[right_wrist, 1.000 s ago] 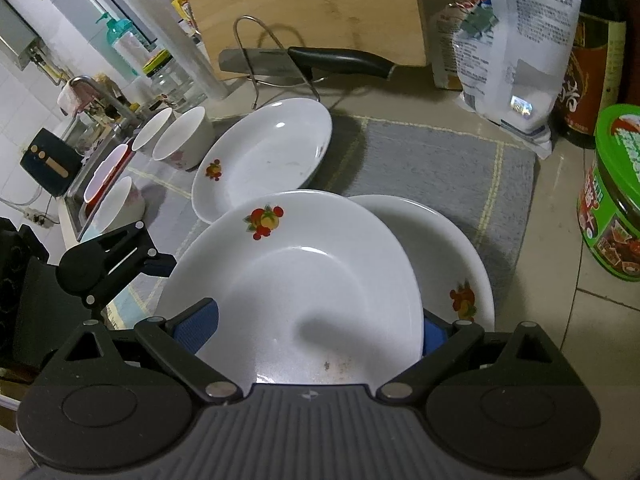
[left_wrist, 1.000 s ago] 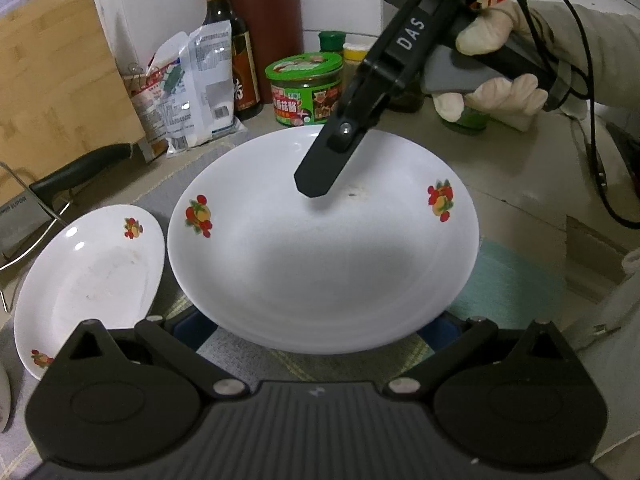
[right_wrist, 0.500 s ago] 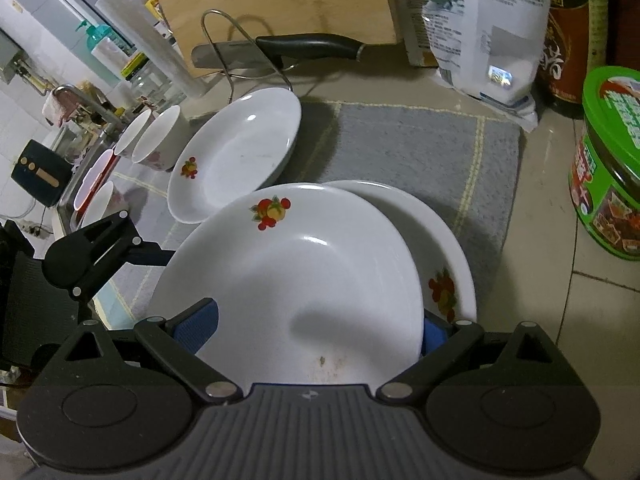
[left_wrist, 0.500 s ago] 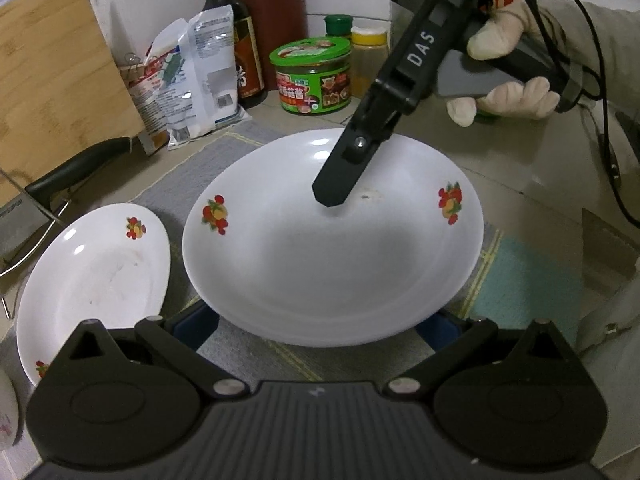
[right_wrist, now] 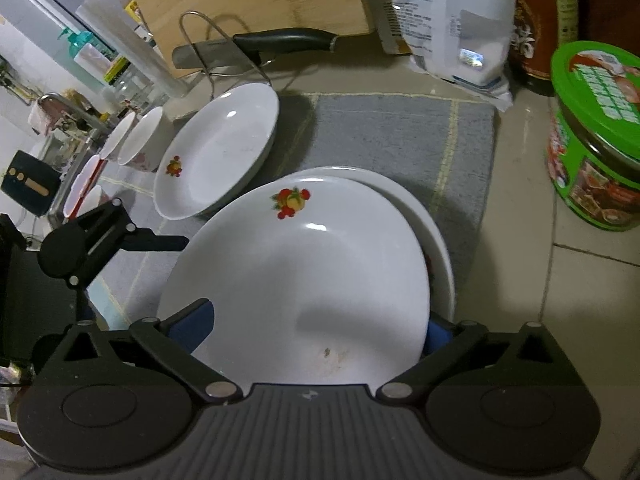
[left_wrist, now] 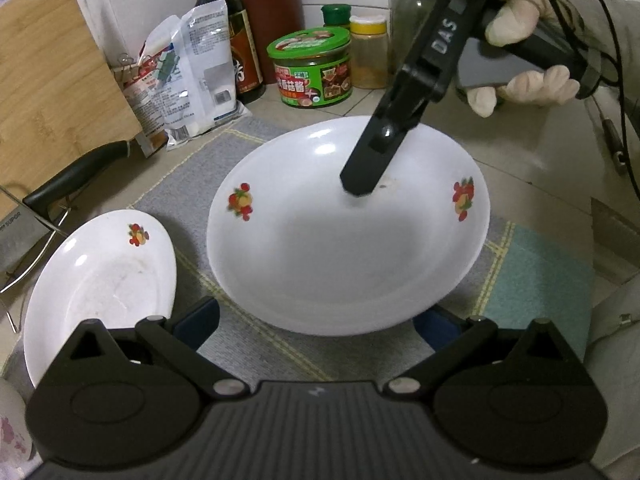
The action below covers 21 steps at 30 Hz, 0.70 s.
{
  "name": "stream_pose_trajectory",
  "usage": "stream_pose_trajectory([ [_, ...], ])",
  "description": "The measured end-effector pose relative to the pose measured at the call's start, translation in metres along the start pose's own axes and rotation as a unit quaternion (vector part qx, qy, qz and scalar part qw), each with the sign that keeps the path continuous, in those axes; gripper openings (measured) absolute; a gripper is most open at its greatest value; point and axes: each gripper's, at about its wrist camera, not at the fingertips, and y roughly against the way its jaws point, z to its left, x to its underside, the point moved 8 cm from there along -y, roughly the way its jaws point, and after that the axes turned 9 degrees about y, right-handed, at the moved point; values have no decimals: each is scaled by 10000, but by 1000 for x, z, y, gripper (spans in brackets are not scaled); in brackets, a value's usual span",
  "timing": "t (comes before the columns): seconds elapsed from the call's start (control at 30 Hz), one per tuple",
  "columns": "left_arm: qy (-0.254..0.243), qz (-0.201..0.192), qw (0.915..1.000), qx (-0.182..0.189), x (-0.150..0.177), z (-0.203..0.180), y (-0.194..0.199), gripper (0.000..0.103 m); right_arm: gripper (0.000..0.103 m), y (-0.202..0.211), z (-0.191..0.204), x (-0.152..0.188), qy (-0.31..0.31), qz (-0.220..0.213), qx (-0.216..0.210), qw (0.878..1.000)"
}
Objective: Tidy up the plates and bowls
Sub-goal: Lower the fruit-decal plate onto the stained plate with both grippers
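A white plate with fruit prints (left_wrist: 340,248) is held tilted above the grey mat (left_wrist: 248,144). My right gripper (right_wrist: 316,332) is shut on its rim; one finger (left_wrist: 368,168) lies on its upper face. In the right wrist view the held plate (right_wrist: 304,280) hangs just over a second white plate (right_wrist: 440,240) on the mat. A third plate (left_wrist: 100,280) lies at the left, also seen in the right wrist view (right_wrist: 220,148). My left gripper (left_wrist: 316,328) is open and empty, its fingers either side of the held plate's near edge.
A green-lidded jar (left_wrist: 312,68), a sauce bottle (left_wrist: 236,40), a bag (left_wrist: 180,72), a cutting board (left_wrist: 52,84) and a knife (left_wrist: 76,176) line the back. Several white bowls (right_wrist: 136,140) stand by the sink. A teal cloth (left_wrist: 536,280) lies at right.
The held plate has moved away from the left gripper and to the right, closing over the plate below it. The left gripper has drawn back a little.
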Motion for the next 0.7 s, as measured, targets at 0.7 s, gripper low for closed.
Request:
stream_pose_trajectory([
  [0.7,35,-58,10000,-24,1,3,1,103,103,6,8,3,101,151,425,9989],
])
